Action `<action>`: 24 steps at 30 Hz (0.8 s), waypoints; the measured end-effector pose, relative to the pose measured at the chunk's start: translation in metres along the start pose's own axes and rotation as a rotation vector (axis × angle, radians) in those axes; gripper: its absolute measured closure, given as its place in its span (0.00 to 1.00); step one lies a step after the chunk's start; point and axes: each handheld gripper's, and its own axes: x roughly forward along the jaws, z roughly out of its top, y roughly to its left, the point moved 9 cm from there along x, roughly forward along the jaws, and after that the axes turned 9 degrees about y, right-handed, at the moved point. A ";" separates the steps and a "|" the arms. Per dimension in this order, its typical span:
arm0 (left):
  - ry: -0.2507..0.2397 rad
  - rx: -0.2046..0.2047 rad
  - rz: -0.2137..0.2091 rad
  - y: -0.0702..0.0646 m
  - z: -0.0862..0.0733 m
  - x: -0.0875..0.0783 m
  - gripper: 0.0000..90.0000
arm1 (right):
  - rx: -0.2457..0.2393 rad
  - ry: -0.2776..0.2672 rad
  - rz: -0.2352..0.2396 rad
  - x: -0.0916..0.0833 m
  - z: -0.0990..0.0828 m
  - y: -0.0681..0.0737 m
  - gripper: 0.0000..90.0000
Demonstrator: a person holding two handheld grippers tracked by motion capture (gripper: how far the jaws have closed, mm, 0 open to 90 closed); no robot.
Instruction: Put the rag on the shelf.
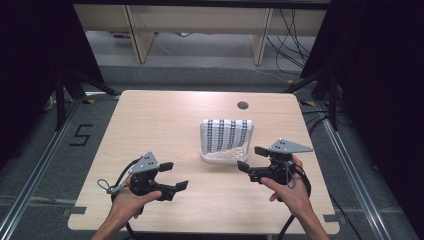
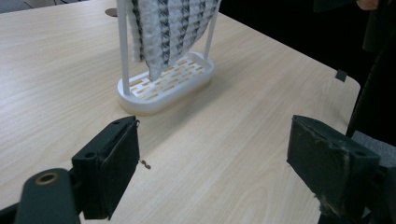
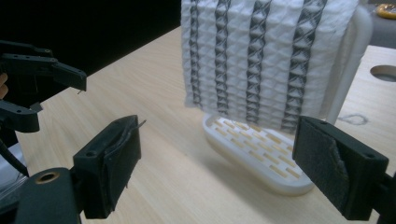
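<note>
White cloth (image 1: 226,135) with dark patterned stripes – draped over a white rack (image 1: 223,156), frame centre. Left gripper (image 1: 173,176) and right gripper (image 1: 251,159) – both released, jaws apart.

Light: even, from above, bright on the counter (image 1: 165,120).
Surroundings: dark.
Shadows: soft, faint.
Focus: near jaws slightly blurred.

- Left gripper (image 1: 173,175) sat low at the near left, gripped by the left hand (image 1: 131,199); jaws stood wide apart, nothing between them.
- Right gripper (image 1: 251,158) sat at the near right in the right hand (image 1: 288,190); jaws likewise spread, empty.
- Both forearms entered from the near edge.
</note>
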 end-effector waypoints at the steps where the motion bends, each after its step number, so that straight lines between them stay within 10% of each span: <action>1: 0.005 0.001 -0.004 -0.001 -0.003 0.001 0.18 | -0.004 0.006 -0.001 0.001 -0.002 0.000 0.18; 24: 0.028 -0.001 -0.007 -0.006 -0.040 0.016 0.18 | -0.021 0.020 0.014 0.010 -0.037 0.014 0.18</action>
